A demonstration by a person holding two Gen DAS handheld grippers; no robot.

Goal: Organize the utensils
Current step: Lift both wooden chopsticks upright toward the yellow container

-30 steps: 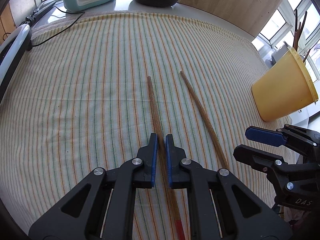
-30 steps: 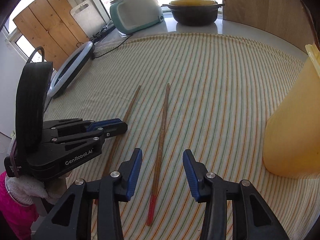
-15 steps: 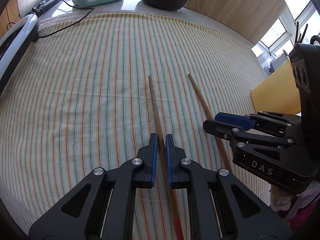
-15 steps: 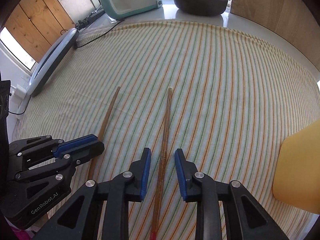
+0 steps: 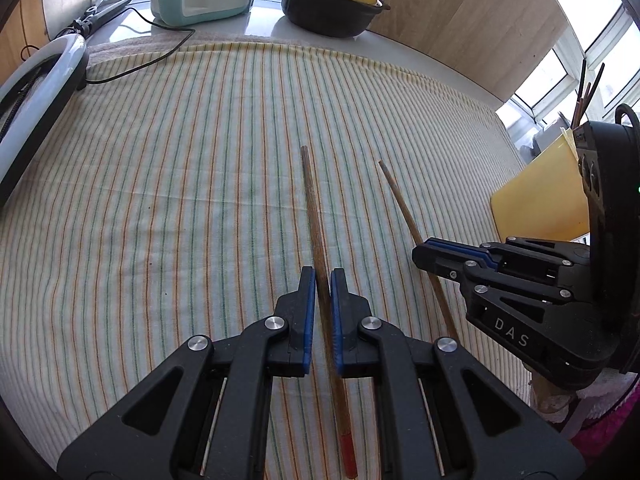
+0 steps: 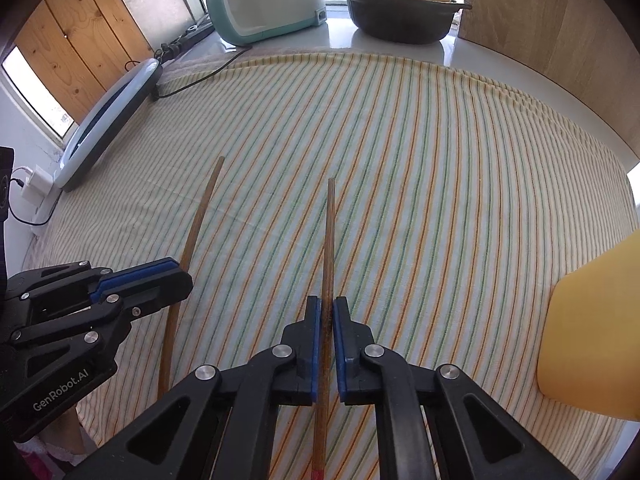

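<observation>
Two brown wooden chopsticks with red ends lie side by side on the striped tablecloth [image 5: 160, 200]. My left gripper [image 5: 322, 276] is shut on the left chopstick [image 5: 312, 208] near its middle. My right gripper [image 6: 327, 305] is shut on the right chopstick [image 6: 329, 232]. In the left wrist view the right chopstick [image 5: 400, 204] runs under my right gripper [image 5: 420, 250]. In the right wrist view the left chopstick [image 6: 200, 216] runs under my left gripper [image 6: 184, 276]. A yellow plastic cup [image 5: 540, 196] holding several chopsticks stands at the right.
At the back stand a teal appliance [image 6: 264, 4] and a black pot with a yellow lid [image 6: 400, 8]. A ring light [image 6: 108, 120] with a cable lies along the left edge. Wooden boards [image 6: 560, 20] lean at the back right.
My right gripper moved in over the right chopstick and closed on it. My left gripper stayed shut on the left chopstick.
</observation>
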